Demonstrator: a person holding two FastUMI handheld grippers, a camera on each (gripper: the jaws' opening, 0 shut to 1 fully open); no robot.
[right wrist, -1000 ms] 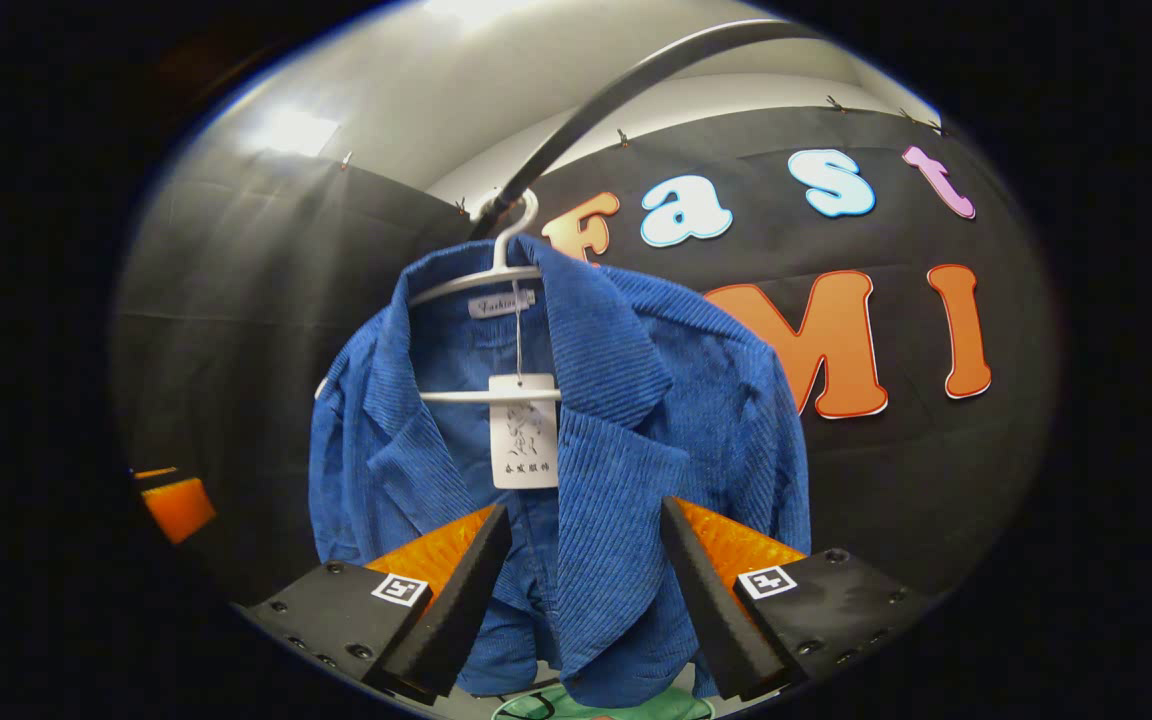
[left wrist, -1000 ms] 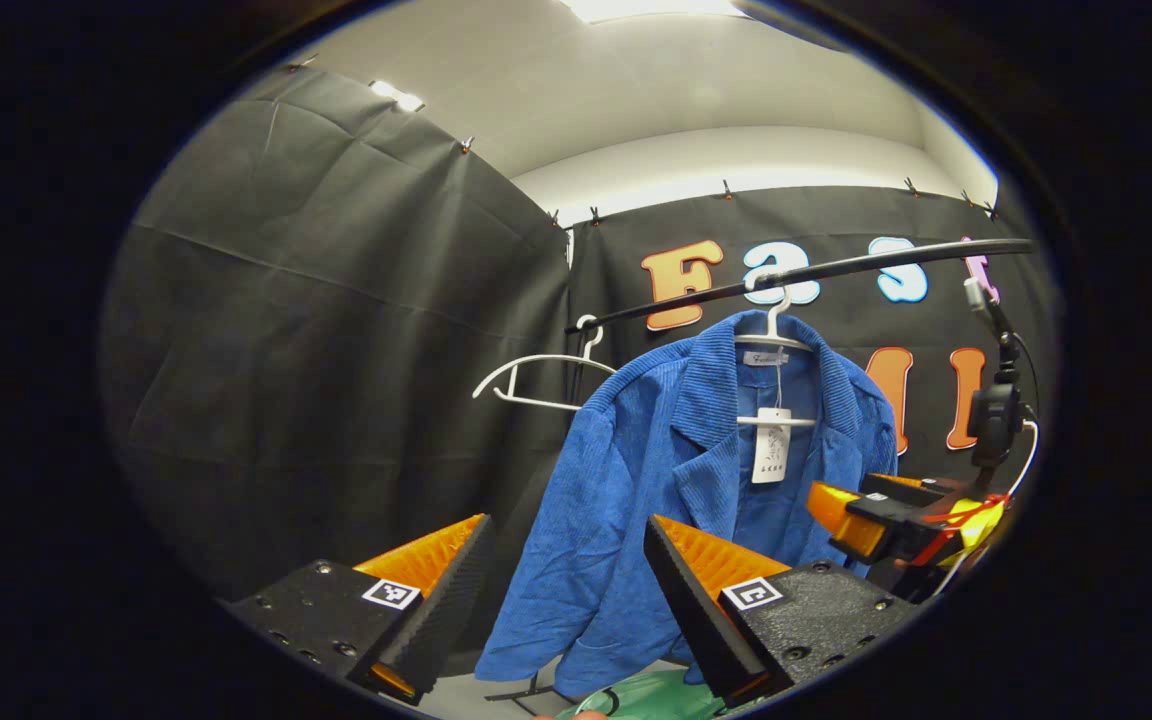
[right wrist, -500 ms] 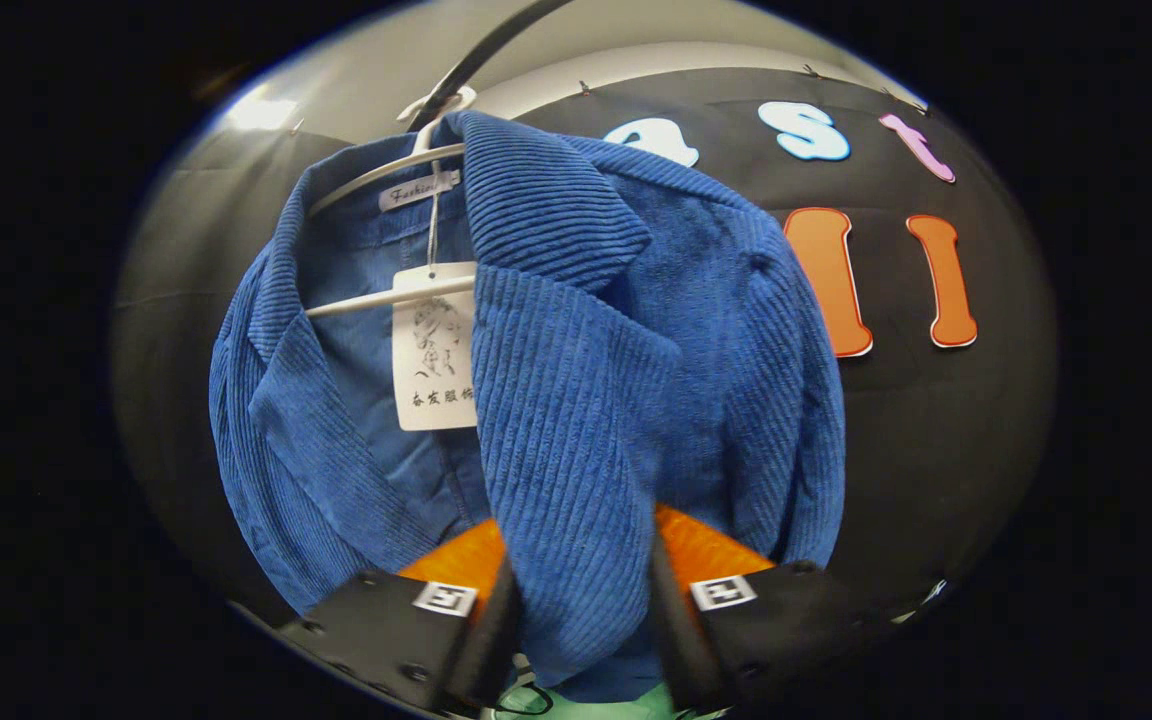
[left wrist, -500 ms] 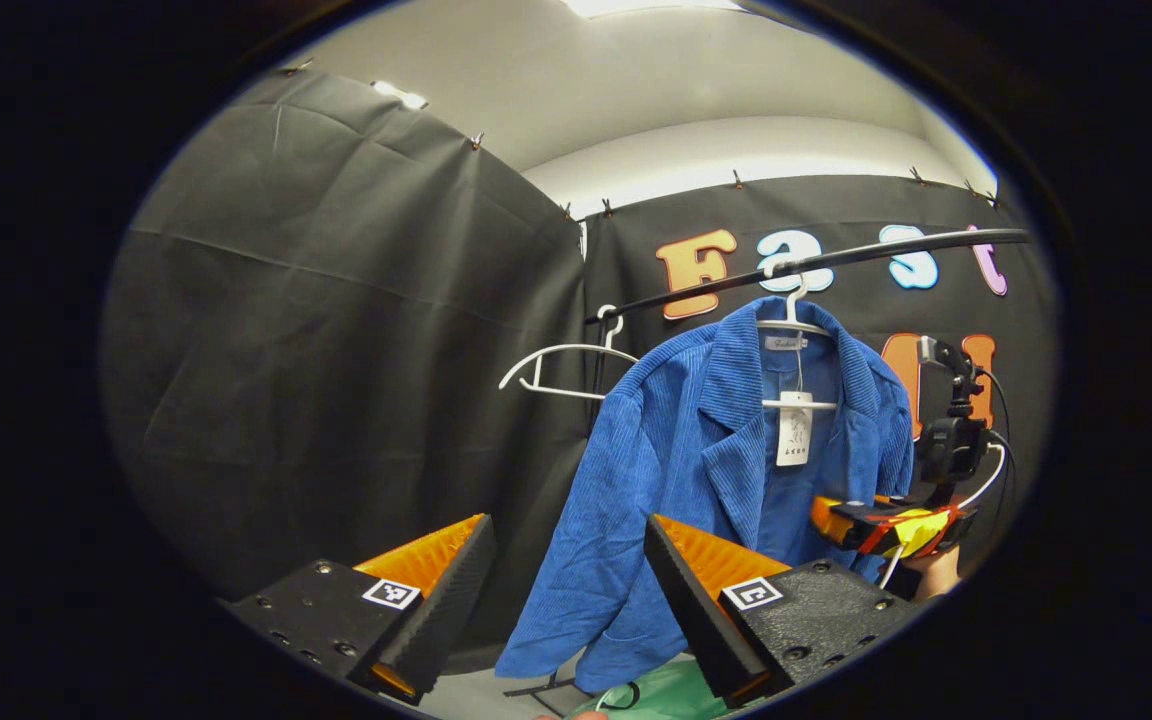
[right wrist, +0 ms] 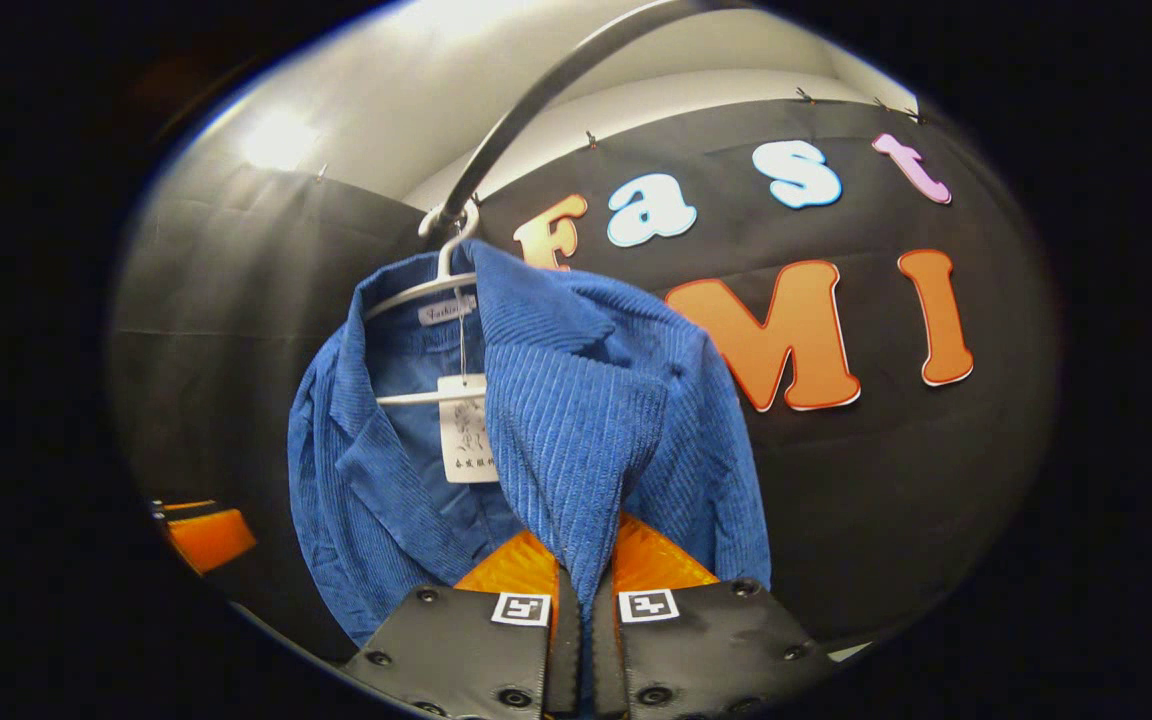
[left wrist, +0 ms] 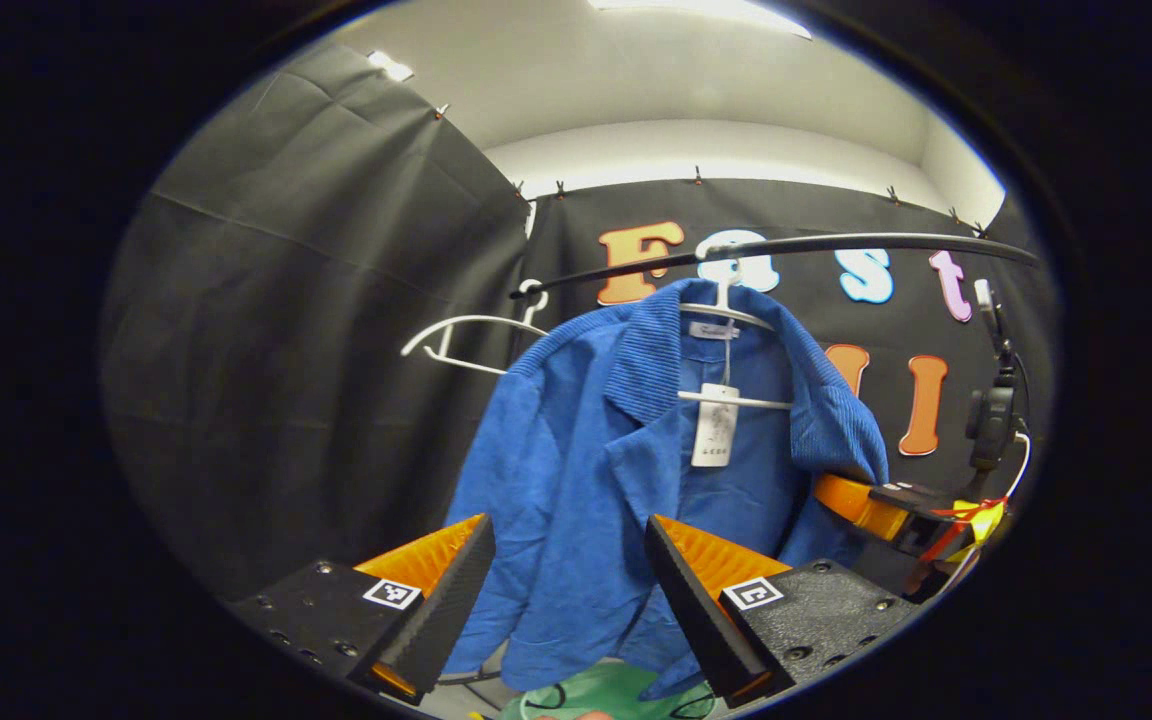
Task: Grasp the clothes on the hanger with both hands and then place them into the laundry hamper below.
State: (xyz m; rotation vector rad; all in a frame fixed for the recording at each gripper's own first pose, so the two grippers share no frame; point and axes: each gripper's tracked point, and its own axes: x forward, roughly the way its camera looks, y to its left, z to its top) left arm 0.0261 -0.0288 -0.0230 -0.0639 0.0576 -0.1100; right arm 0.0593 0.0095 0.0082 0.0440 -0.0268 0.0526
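Observation:
A blue corduroy jacket (left wrist: 586,480) hangs on a white hanger (left wrist: 731,318) from a black rail (left wrist: 836,245), a paper tag (left wrist: 714,425) dangling inside. My left gripper (left wrist: 566,590) is open, its fingers apart in front of the jacket's lower front panel. In the right gripper view the jacket (right wrist: 576,420) fills the middle, and my right gripper (right wrist: 584,600) is shut on its front panel, pulling the cloth toward me. The right gripper (left wrist: 886,505) also appears at the jacket's right edge in the left gripper view. A green hamper (left wrist: 616,695) sits below.
An empty white hanger (left wrist: 461,340) hangs on the same rail to the jacket's left. Black cloth walls (left wrist: 316,330) close the booth behind and to the left. The rail (right wrist: 536,110) crosses overhead in the right gripper view.
My right gripper closed on the jacket's front panel and drew back, pulling the cloth. My left gripper swung toward the jacket, staying open.

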